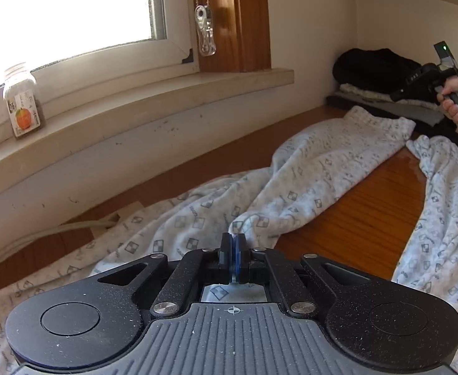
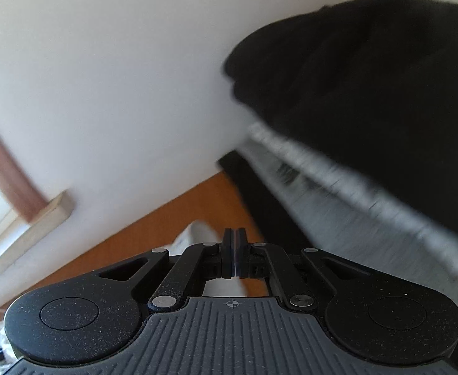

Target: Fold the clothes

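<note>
The pyjama trousers point(image 1: 307, 172) lie spread and rumpled across the wooden surface point(image 1: 354, 228), their two legs running away toward one and two o'clock with bare wood between them, the waist end bunched near the camera; the left gripper point(image 1: 232, 243) has its jaws clenched on a pinch of that pale printed cloth at about the crotch, a tuft of fabric showing between the blue pads; the right gripper point(image 2: 234, 250) is held up in a hand point(image 1: 452, 100) at two o'clock, well above the leg ends and near the pile of clothes point(image 1: 385, 93) against the wall; its jaws are pressed together, and although a scrap of white shows just beside and below them in the blurred right view, I cannot tell whether they hold it. The risks, as I judge them: the left pinch is small and may take only one layer, so a lift could drag the top cloth and leave the rest twisted underneath; the legs lie apart and uneven, so any fold made now would likely come out skewed; the right gripper sits close to the dark garment point(image 2: 369, 78) on top of the pile, and a careless sweep could snag or topple it; the jar point(image 1: 22, 100) on the windowsill at ten o'clock stands within reach of a swinging cloth.
</note>
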Demonstrator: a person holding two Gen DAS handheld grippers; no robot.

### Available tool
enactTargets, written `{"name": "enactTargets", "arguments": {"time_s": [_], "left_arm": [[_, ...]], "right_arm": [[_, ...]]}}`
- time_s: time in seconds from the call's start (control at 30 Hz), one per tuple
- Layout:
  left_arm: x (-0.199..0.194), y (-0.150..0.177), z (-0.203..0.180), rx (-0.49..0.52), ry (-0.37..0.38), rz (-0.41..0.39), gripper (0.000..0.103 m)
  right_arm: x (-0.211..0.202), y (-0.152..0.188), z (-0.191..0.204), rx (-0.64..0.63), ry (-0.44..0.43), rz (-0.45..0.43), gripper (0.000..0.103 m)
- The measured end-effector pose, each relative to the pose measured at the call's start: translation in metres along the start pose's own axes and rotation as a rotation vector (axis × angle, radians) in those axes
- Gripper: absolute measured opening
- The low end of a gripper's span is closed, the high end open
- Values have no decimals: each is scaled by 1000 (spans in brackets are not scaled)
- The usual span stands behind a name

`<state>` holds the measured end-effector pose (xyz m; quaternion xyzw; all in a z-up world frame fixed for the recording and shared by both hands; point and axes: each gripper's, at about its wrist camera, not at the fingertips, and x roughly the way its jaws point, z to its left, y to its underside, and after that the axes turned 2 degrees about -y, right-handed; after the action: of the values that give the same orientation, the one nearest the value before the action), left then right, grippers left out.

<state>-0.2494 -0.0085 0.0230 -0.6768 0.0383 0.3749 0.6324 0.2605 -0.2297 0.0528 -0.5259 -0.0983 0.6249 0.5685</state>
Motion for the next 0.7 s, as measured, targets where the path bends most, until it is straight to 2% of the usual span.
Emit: {"name": "enactTargets", "arguments": {"time_s": [0.13, 0.2, 0.27, 0.37, 0.47, 0.53, 0.63, 0.7], "left_arm": [[-1, 6, -1, -16, 4, -14, 2], [-3, 6, -2, -17, 8, -29, 2], [-2, 6, -2, -19, 7, -25, 2], [-3, 6, -3, -21, 2, -23, 2], [-3, 7, -4, -17, -9, -26, 2], [-3, 7, -6, -8, -17, -27, 2], [-2, 7, -7, -1, -18, -25, 2], [-2, 8, -6, -4, -16, -25, 2]], "right_arm": [[-5, 18, 21, -22, -33, 5, 8], [-10, 25, 31, -35, -42, 9, 11], [-15, 32, 42, -48, -51, 12, 19], [-22, 43, 57, -67, -65, 17, 23], [-10, 41, 68, -135, 12, 42, 31], [2, 40, 73, -174, 59, 61, 31], [23, 41, 69, -189, 79, 120, 32], [25, 43, 68, -207, 85, 129, 31]]}}
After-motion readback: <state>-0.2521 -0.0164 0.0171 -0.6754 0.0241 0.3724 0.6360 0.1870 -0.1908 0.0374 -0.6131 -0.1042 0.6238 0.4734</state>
